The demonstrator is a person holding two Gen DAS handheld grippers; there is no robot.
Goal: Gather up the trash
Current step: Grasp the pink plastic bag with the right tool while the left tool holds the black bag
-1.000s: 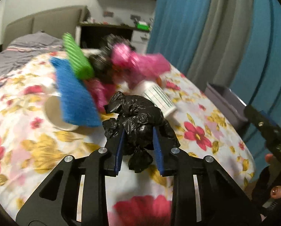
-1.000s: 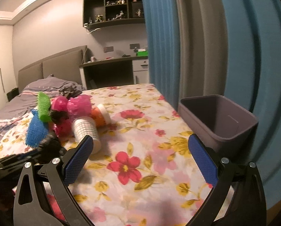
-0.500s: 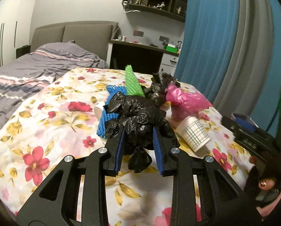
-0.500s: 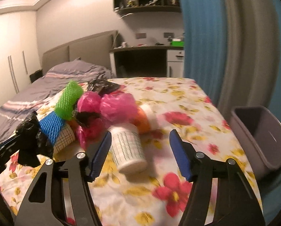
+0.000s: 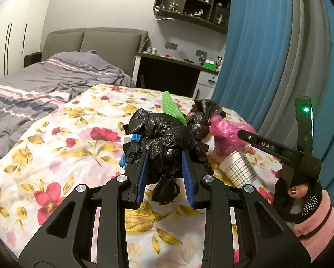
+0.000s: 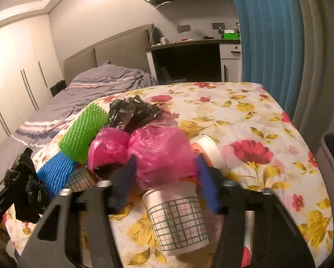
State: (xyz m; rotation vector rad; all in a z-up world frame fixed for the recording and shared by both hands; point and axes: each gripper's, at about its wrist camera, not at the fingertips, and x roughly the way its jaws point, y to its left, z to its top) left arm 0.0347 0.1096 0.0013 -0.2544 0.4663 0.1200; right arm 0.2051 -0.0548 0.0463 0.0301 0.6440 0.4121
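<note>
While left gripper clamps black bag, knot downward, right gripper spread around pink bag.

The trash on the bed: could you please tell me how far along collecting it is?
Nothing visibly binned yet. In hand: the left gripper clamps a crumpled black bag; the right gripper has open jaws around the pink bag. Left: green mesh, blue mesh, gridded cup, another black bag.
</note>
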